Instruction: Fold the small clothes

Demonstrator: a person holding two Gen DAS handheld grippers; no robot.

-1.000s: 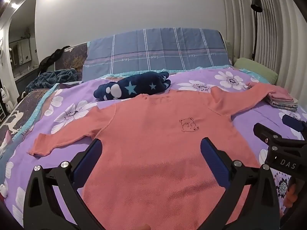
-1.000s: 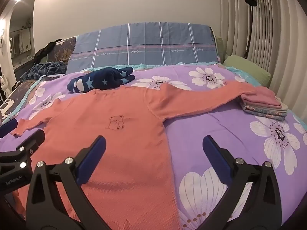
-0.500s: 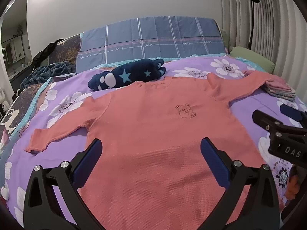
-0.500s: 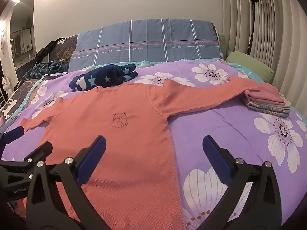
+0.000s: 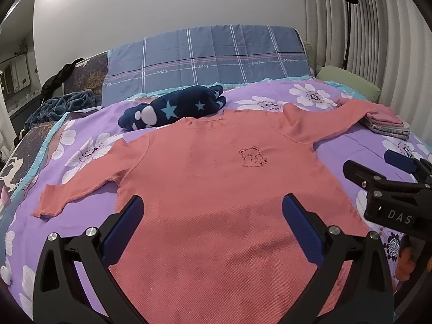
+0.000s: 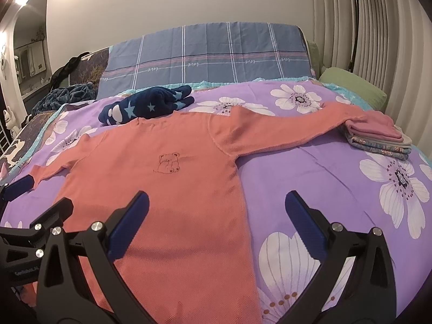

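A salmon long-sleeved shirt (image 5: 216,189) with a small bear print lies flat, front up, on the purple flowered bed, both sleeves spread out; it also shows in the right wrist view (image 6: 167,183). My left gripper (image 5: 213,205) is open and empty above the shirt's lower middle. My right gripper (image 6: 216,199) is open and empty above the shirt's right hem edge. The right gripper also shows at the right of the left wrist view (image 5: 388,178). The shirt's right cuff rests against a stack of folded clothes (image 6: 378,137).
A navy star-patterned garment (image 5: 172,108) lies bunched just beyond the shirt's collar. A blue plaid pillow (image 5: 210,56) stands at the headboard, a green pillow (image 6: 353,86) at the far right. A dark blanket (image 5: 59,105) sits at the far left.
Both grippers have drawn back and risen a little, so more of the shirt and bed shows. Both stay open. The shirt has not moved.
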